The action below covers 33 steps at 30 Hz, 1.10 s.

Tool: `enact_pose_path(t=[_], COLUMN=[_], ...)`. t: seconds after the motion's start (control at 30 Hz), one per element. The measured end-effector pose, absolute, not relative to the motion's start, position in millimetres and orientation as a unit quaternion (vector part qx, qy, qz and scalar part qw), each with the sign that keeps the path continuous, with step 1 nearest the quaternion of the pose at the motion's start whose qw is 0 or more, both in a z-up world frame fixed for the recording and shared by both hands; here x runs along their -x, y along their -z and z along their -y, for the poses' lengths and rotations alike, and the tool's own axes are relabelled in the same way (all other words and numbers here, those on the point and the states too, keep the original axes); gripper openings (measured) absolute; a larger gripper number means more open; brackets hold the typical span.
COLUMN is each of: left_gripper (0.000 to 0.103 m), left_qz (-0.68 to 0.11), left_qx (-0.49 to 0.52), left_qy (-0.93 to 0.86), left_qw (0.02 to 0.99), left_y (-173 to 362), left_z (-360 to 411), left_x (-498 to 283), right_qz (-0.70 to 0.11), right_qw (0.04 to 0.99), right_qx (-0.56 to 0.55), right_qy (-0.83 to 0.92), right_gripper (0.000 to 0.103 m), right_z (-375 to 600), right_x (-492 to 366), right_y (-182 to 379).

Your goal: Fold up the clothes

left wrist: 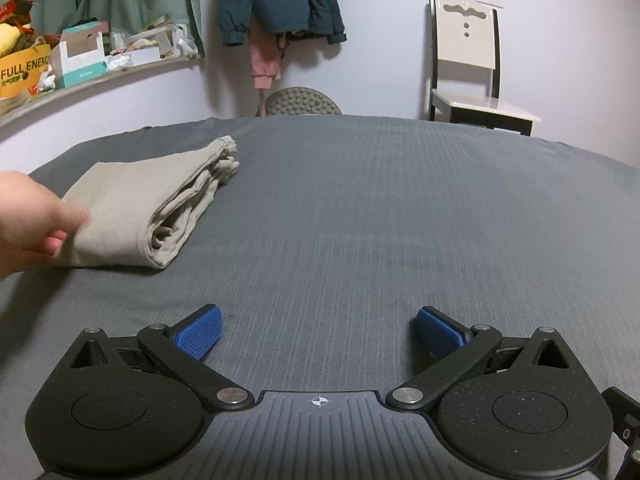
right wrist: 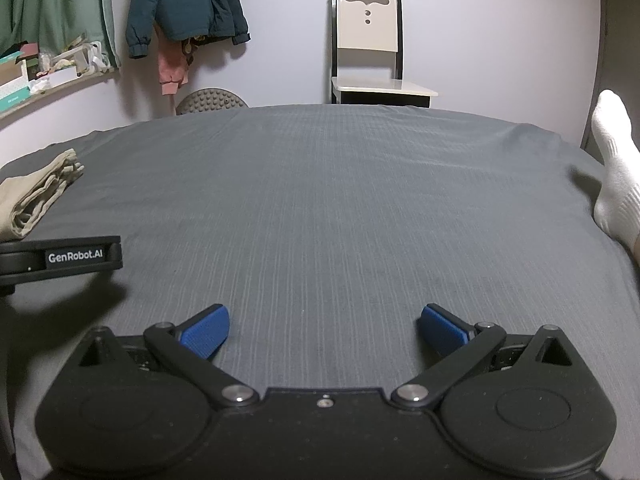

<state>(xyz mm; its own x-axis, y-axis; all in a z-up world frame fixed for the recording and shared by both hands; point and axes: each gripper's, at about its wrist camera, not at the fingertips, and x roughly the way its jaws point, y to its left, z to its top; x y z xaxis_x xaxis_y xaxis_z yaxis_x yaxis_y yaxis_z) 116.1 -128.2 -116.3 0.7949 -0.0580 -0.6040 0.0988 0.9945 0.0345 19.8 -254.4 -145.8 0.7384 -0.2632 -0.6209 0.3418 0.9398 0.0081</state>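
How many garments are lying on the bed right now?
1. A folded beige garment lies on the left side of the grey bed, with a bare hand touching its near corner. More could lie outside both views; the jackets hang on the wall, not the bed.

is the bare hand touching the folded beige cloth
Touching: the left wrist view shows the hand's fingers pressed against the folded beige cloth's near corner.

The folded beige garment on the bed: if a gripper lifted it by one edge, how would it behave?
The folded beige garment looks soft and layered, so it would probably droop and unfold. Its loose ends splay at the far side, so layers may slide apart. On the grey sheet it likely drags rather than glides.
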Motion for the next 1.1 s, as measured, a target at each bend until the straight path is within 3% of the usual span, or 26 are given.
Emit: enact_pose_path(t=[1.1], left_gripper=[0.103], left_qz=[-0.317], left_qx=[-0.033], left_qy=[0.039], left_qw=[0.947], left_y=[117.3], left_z=[128.0], left_x=[-116.7], right_qz=[-0.321], right_qw=[0.931], right_qx=[-0.064], right_qy=[0.161], right_gripper=[0.103], right_z=[249.8], right_x=[-21.3], right_y=[140.7])
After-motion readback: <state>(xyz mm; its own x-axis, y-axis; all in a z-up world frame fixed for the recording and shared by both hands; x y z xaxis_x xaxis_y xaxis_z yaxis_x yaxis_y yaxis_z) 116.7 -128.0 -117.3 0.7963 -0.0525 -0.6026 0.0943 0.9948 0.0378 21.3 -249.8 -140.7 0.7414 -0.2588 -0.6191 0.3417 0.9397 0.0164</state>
